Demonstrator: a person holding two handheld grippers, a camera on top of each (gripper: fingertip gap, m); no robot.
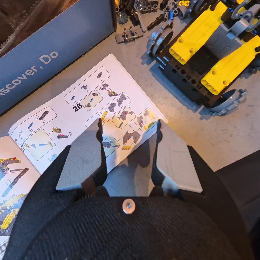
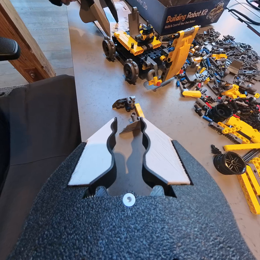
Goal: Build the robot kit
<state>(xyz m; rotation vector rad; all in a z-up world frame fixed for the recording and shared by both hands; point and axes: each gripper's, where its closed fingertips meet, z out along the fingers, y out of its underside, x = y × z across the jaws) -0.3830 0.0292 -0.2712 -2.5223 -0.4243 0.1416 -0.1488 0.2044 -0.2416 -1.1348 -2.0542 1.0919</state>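
Observation:
My left gripper [image 1: 129,121] is open and empty, hovering over the right page of an open instruction booklet [image 1: 84,101]. It also shows at the top of the right wrist view [image 2: 101,14]. My right gripper [image 2: 128,119] is open, low over the grey table. A small grey panel piece with a pin [image 2: 131,128] lies between its fingers, close against the right finger [image 2: 157,147]; I cannot tell whether they touch. Just beyond sits a small grey assembly [image 2: 123,103] with a yellow beam [image 2: 139,109]. A yellow and black wheeled model [image 2: 140,53] stands farther back, and also shows in the left wrist view [image 1: 204,59].
A blue cardboard box [image 2: 190,12] stands behind the model and beside the booklet [image 1: 49,46]. A wide pile of loose parts [image 2: 225,73], yellow beams [image 2: 242,129] and a black wheel [image 2: 229,163] cover the right. The table edge [image 2: 76,87], a dark chair [image 2: 35,126] and a wooden post [image 2: 28,49] lie left. My hands' fingertips stand some 30 centimetres from each other. The black wheel [image 2: 229,163] is about 12 centimetres from my right fingertips and 35 centimetres from my left.

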